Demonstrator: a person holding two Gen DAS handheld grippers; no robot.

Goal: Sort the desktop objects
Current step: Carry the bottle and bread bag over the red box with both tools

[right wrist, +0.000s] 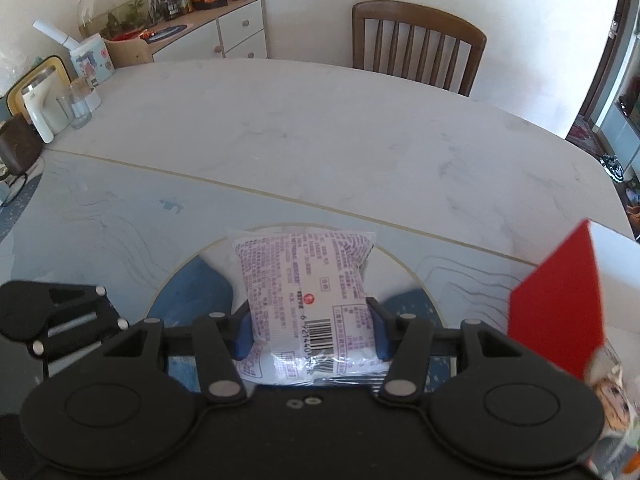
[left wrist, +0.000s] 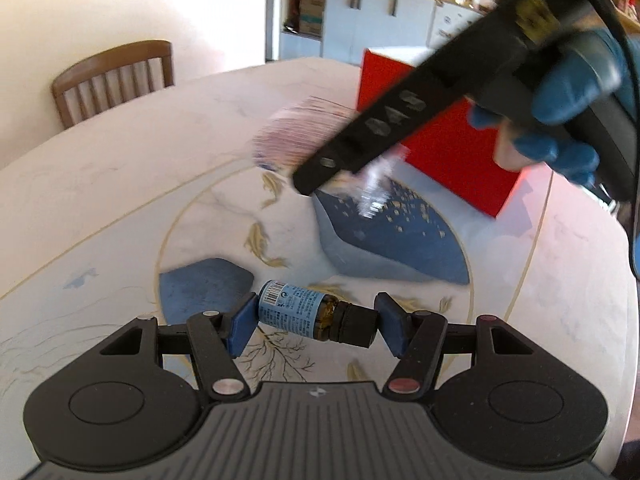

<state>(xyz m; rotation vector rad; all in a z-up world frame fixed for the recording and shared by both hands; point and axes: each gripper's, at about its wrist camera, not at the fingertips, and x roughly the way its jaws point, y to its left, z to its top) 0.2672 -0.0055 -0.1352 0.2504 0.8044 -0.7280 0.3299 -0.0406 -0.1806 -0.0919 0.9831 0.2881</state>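
Both items are seen held clear of the table (right wrist: 320, 132), neither yet deposited. Left of the red box (left wrist: 452, 148), a small brown bottle (left wrist: 304, 314) with blue label and black cap is clamped lengthwise between the pads of the left gripper (left wrist: 316, 322), jaws partly closed on its two ends. Nearer the box, a white snack packet (right wrist: 308, 300) with purple print is pinched by the right gripper (right wrist: 310, 330), jaws narrowed on its sides. The box is judged the sorting target; its interior is not shown. Both placements are judged outstanding.
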